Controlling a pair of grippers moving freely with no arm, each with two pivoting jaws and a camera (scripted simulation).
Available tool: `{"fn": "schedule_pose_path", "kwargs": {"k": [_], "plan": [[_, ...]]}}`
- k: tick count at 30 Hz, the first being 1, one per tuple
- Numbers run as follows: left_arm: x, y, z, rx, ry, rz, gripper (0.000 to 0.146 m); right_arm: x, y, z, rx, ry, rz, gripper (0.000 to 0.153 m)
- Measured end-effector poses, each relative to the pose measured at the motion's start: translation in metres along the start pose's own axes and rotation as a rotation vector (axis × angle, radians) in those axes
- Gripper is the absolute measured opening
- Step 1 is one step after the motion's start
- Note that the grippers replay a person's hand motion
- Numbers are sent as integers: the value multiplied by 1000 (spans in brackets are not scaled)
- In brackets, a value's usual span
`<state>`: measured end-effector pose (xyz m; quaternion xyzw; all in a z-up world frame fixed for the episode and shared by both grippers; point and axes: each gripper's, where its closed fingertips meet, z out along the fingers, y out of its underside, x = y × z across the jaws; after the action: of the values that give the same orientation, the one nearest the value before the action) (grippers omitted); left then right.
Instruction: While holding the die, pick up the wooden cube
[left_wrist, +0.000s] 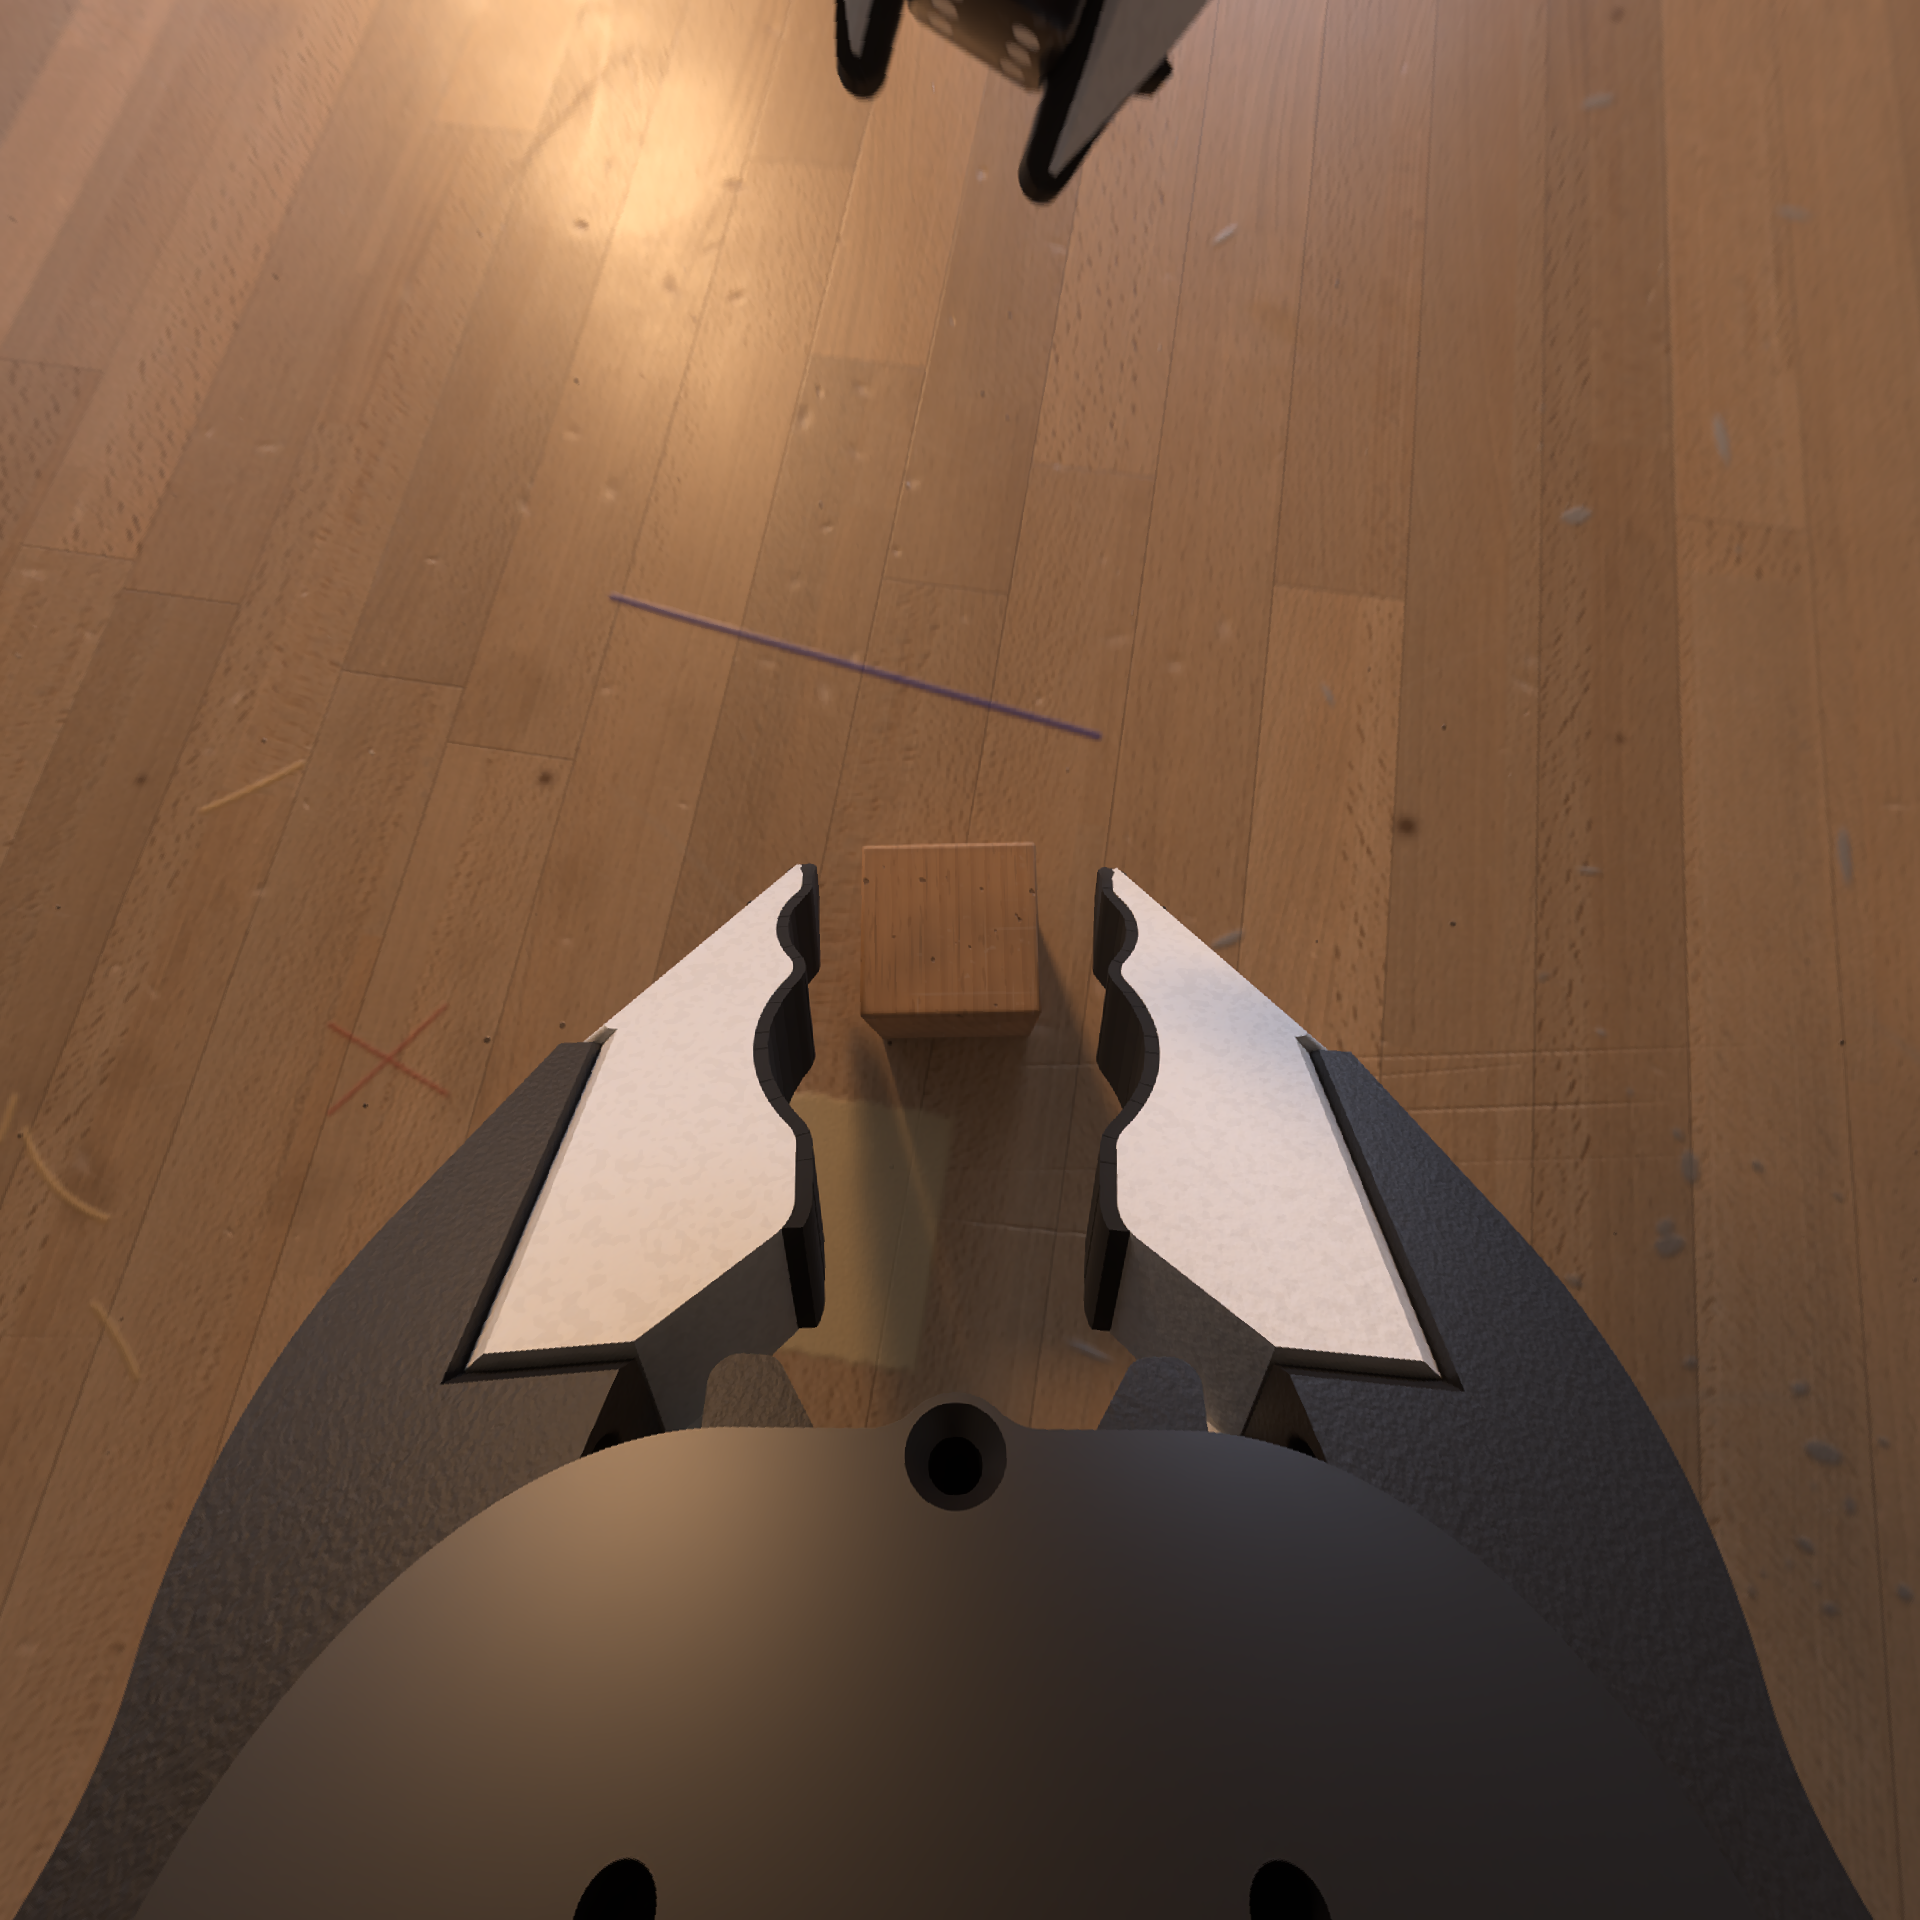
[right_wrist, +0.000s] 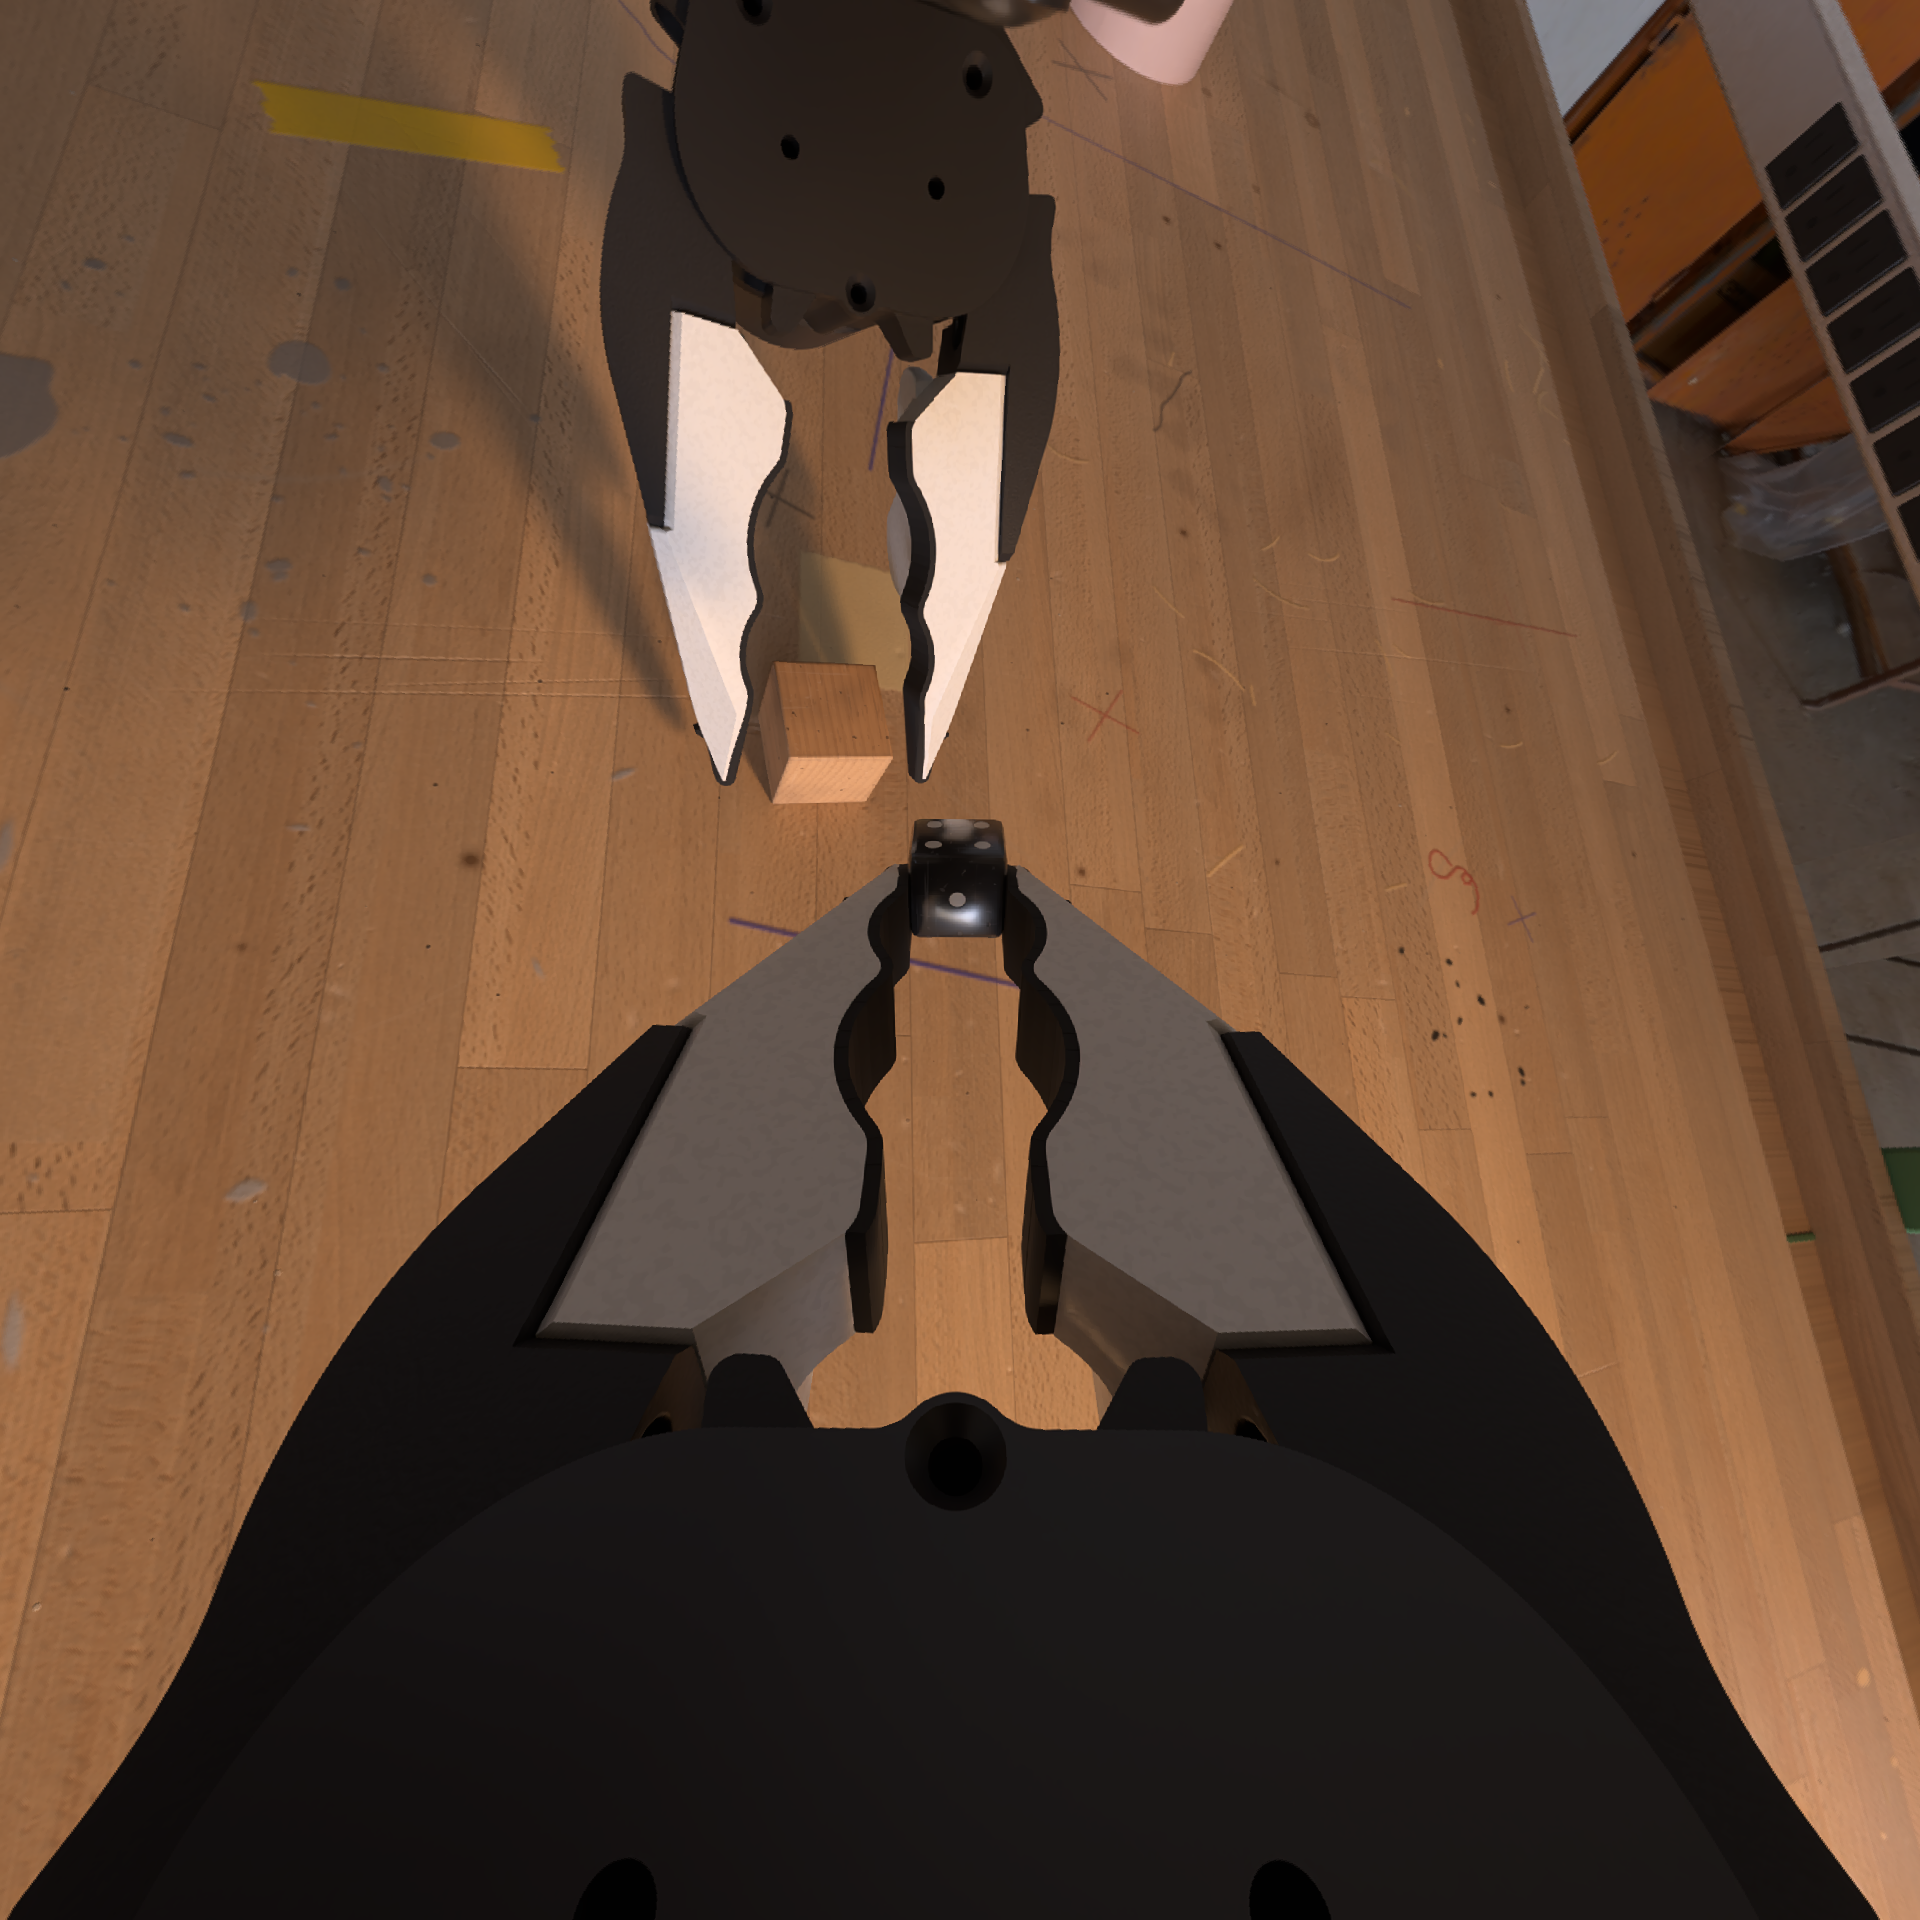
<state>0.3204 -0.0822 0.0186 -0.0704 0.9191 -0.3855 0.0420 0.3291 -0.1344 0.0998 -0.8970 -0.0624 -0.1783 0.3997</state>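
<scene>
A wooden cube (left_wrist: 949, 935) rests on the wooden table, between the fingertips of my left gripper (left_wrist: 956, 883). The left gripper is open, with small gaps on both sides of the cube. The cube also shows in the right wrist view (right_wrist: 826, 743), with the left gripper (right_wrist: 821, 774) straddling it from above. My right gripper (right_wrist: 958, 883) is shut on a black die with white pips (right_wrist: 958, 878) and holds it above the table, close to the cube. The die (left_wrist: 982, 42) and the right gripper's fingers (left_wrist: 1070, 114) show at the top of the left wrist view.
The table edge (right_wrist: 1621, 520) runs along the right, with orange furniture (right_wrist: 1683, 208) beyond it. A yellow tape strip (right_wrist: 405, 130) lies at the far left. A pink object (right_wrist: 1153, 36) sits at the top. A thin purple line (left_wrist: 852, 665) marks the table beyond the cube.
</scene>
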Motion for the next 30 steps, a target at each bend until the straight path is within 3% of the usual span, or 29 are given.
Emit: {"fn": "schedule_pose_path", "kwargs": {"k": [11,17,27,30], "plan": [[-2,12,-1,-91,-21,-12,51,-5,2,4,-12,-45,26,16],[-2,13,-2,-108,-27,-15,39,-10,5,6,-37,-74,31,16],[-2,10,-3,29,-21,2,34,-11,7,4,-48,-94,45,16],[-15,6,-3,56,-130,25,35,-9,8,0,-48,-85,46,16]]}}
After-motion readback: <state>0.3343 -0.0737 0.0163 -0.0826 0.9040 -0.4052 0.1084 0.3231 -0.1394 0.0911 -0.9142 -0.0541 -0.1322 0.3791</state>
